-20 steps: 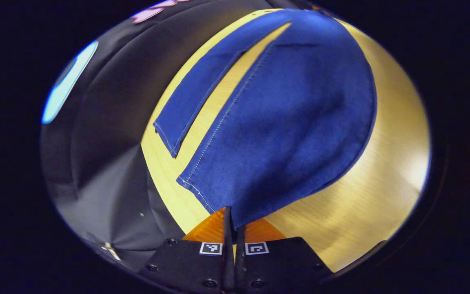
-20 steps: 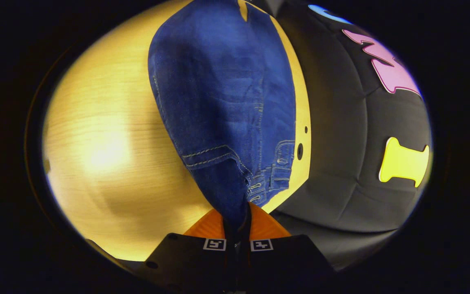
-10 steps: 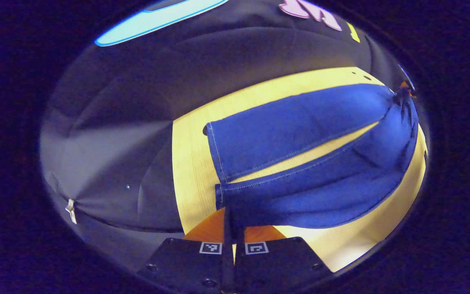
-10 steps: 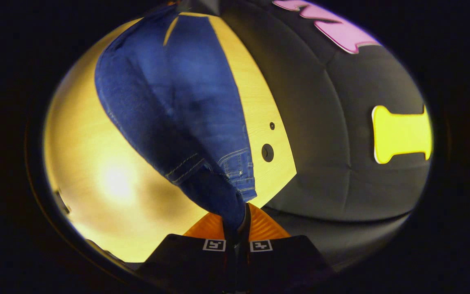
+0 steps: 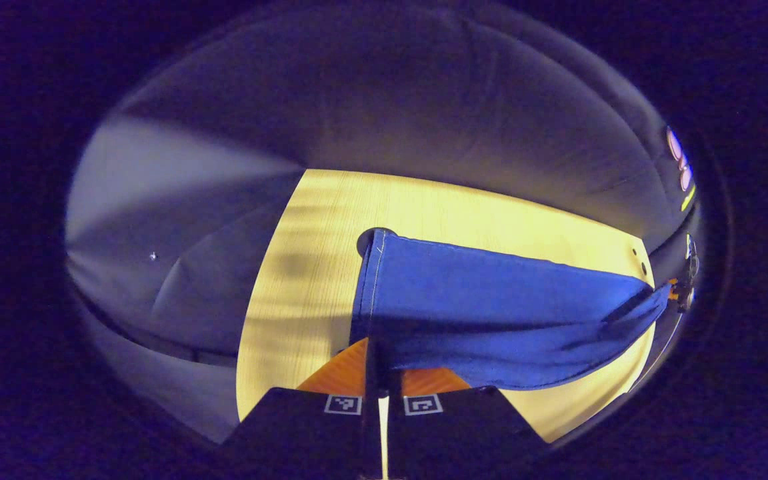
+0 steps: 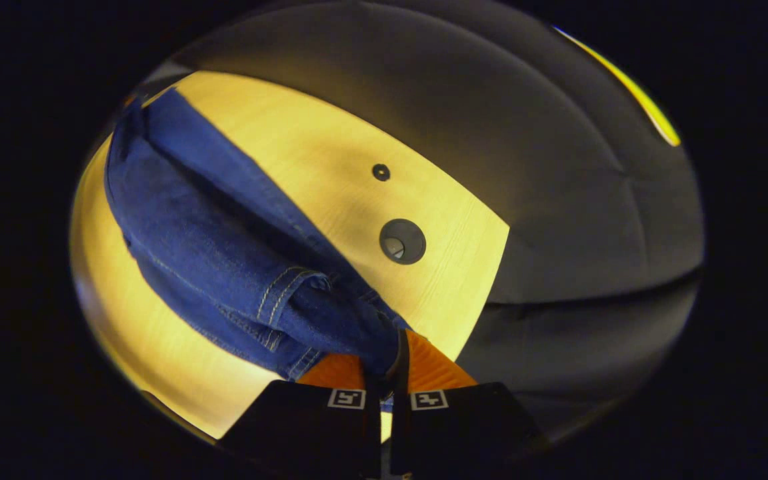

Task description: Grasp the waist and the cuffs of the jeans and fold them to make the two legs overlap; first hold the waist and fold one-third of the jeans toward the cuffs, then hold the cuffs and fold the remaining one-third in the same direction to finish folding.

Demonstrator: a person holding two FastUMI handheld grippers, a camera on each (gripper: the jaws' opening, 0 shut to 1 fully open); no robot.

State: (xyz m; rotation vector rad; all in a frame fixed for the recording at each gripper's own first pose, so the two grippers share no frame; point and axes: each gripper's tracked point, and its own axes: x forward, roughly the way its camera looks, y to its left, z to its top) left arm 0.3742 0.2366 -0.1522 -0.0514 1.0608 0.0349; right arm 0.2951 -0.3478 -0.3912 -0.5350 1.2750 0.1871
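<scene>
Left gripper view: we see our left gripper (image 5: 379, 357) at the bottom, its two orange fingers (image 5: 341, 373) pressed together on the cuff end of the jeans (image 5: 491, 313).
Left gripper state: clenched on the denim, with the cloth pinched in the narrow slit between the fingers.
Cuff: the stitched hem (image 5: 372, 280) runs upright just above our fingers, and its top corner lies over a dark round hole in the table (image 5: 304, 267).
Jeans, seen from the cuff end: the blue cloth stretches away to the right across the wooden top, narrowing toward the far edge, where we make out the right gripper (image 5: 681, 293), small and blurred, at the other end.
Legs: one blue layer lies over the other; we cannot tell how exactly they line up.
Right gripper view: our right gripper (image 6: 394, 363) holds the waist end, where doubled seams and bunched denim (image 6: 277, 307) gather just above the fingers.
Right gripper state: clamped on the waist, both orange fingers (image 6: 434, 370) closed on the cloth.
Jeans, seen from the waist end: the jeans (image 6: 184, 220) run up and to the left over the table (image 6: 331, 140).
Table holes: a large grommet (image 6: 402, 241) and a small hole (image 6: 381, 172) sit near the jeans, apart from the cloth.
Booth wall: dark cloth (image 6: 557, 200) stands behind the table's edge.
</scene>
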